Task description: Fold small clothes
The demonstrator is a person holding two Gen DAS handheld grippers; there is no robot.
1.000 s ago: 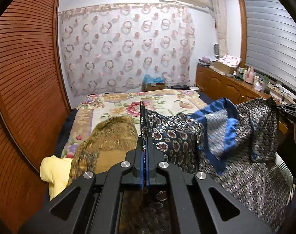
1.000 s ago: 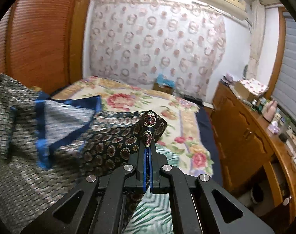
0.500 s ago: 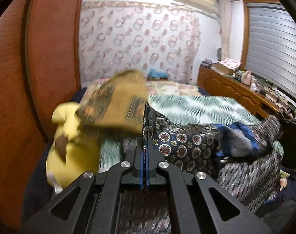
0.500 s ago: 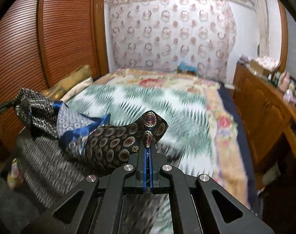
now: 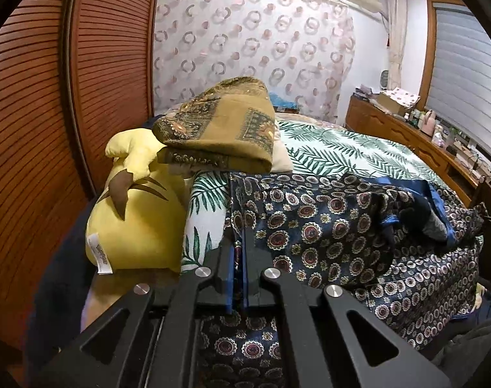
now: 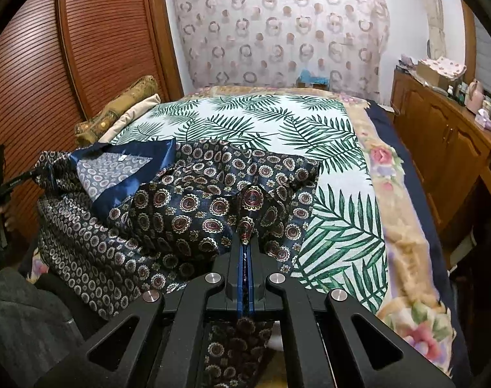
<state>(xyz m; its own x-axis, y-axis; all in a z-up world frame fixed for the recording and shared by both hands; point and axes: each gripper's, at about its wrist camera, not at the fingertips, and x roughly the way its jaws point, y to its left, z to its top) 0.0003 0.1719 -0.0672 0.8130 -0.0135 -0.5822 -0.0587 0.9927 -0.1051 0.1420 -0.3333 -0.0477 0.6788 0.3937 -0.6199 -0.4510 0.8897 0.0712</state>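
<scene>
Both tools pinch the navy medallion-print garment (image 5: 326, 226), crumpled, blue-trimmed.

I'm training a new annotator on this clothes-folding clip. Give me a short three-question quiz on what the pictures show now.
1. True or false: both grippers are shut on the patterned garment.
2. What rests on the yellow plush toy? A) folded ochre cloth B) a box
3. What print has the sheet under the garment?

Key: 1 true: left gripper, right gripper. 2 A. 3 green palm leaves.
</scene>
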